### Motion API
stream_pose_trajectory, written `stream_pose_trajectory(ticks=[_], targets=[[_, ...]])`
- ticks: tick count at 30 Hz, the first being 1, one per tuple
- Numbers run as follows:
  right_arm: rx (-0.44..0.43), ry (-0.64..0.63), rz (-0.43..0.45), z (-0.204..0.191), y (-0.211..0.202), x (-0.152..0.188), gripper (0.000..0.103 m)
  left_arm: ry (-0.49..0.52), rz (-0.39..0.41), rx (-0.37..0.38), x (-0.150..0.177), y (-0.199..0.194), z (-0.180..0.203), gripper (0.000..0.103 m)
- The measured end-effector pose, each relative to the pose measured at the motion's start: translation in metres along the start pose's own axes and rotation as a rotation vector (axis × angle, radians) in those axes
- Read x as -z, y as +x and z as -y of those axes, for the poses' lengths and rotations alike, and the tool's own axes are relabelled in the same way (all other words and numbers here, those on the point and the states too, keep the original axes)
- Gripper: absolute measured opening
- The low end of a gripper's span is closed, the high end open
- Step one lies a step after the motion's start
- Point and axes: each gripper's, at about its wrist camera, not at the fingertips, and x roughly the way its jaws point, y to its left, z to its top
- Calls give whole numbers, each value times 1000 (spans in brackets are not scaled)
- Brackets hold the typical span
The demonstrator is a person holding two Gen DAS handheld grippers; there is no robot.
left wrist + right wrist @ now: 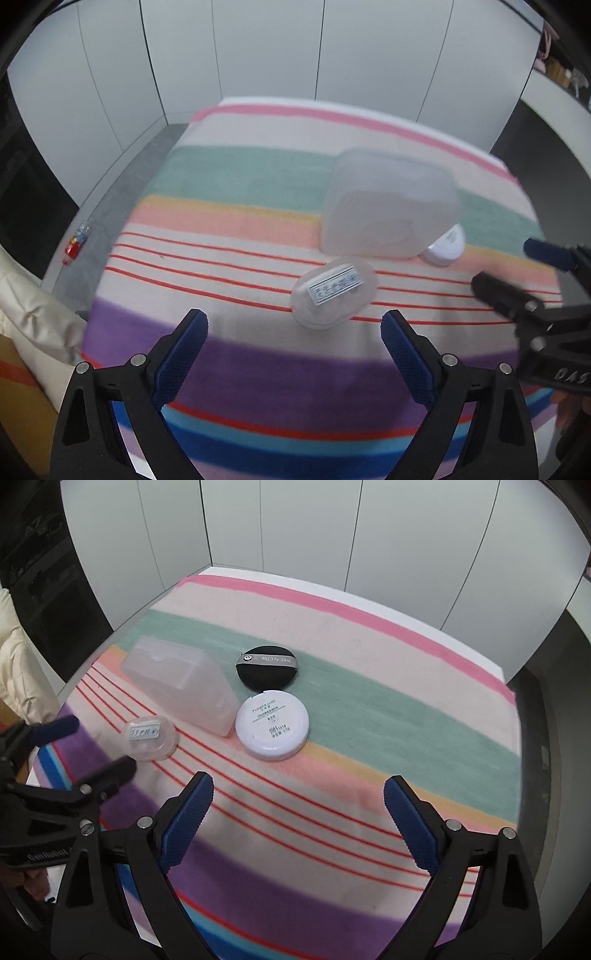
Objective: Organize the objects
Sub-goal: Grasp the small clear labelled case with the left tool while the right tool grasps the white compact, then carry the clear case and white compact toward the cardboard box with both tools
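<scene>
On the striped cloth (236,173) lie a translucent rectangular box (388,206) (181,686), a small clear case with a printed label (334,293) (149,738), a white round compact (445,245) (272,723) and a black powder puff (266,667). The compact touches the box's near corner, and the puff lies just behind the compact. My left gripper (295,319) (88,747) hangs open just short of the clear case, nothing between its blue pads. My right gripper (299,784) (517,269) is open too, above bare cloth in front of the compact.
White panelled walls (295,528) close the table's far side. A small bottle (75,243) lies on the grey floor to the left. Cream padded fabric (33,314) sits at the left edge. A shelf with small items (561,74) is at upper right.
</scene>
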Motion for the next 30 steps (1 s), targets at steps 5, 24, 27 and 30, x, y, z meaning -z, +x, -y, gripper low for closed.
stream_pose_trajectory(ticks=[5, 24, 27, 30], targets=[[-10, -8, -14, 2, 21, -7, 95, 9, 2, 21, -1, 16, 1, 93], [-59, -82, 5, -13, 51, -23, 60, 25, 27, 15, -19, 24, 1, 39], [-56, -67, -8, -12, 48, -22, 60, 13, 22, 15, -19, 19, 1, 39], [-47, -63, -6, -11, 41, -21, 60, 13, 25, 16, -19, 11, 2, 39]])
